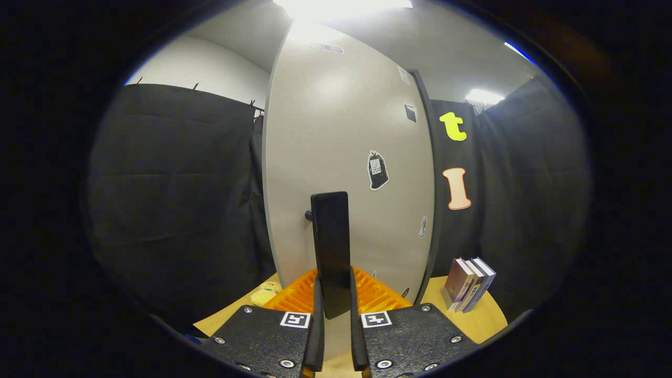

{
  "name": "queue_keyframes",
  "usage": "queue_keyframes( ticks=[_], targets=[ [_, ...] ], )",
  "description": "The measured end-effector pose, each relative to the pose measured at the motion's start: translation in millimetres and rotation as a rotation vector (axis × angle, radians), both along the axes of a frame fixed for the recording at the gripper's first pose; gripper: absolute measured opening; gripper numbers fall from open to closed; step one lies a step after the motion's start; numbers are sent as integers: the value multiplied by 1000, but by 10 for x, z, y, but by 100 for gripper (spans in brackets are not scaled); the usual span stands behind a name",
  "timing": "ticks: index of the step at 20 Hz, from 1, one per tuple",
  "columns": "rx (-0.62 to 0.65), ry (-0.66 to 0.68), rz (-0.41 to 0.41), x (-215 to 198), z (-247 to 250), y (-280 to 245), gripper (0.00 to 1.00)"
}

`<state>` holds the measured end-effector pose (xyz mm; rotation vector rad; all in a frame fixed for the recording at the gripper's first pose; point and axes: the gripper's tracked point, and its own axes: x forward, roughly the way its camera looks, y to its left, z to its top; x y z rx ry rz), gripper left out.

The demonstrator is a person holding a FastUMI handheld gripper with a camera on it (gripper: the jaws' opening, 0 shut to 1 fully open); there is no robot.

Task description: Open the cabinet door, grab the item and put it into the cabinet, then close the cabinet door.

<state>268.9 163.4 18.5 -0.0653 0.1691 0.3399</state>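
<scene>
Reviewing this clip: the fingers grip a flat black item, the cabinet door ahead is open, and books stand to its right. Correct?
Not quite: in the gripper view the cabinet door is closed. The fingers do grip the flat black item, and the books stand to its right.

Tool [334, 315] — fingers clamped, level

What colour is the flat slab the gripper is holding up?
Black and glossy, seen in the gripper view: the slab stands upright, clamped in the gripper, in front of the grey cabinet door.

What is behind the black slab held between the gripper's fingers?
The gripper is shut on the black slab. Behind it stands the grey cabinet door, its dark knob peeking out beside the slab; the door's strip behind is covered.
</scene>
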Motion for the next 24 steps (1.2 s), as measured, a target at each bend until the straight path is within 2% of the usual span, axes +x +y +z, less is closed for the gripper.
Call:
queue_keyframes(
  ticks=[13, 17, 21, 24],
  targets=[
    [-16, -46, -120, 29, 53, -208, 20],
    [4, -53, -176, 4, 83, -322, 14],
    [17, -70, -254, -76, 177, -624, 14],
    [5, -79, -315, 52, 137, -959, 11]
  ],
)
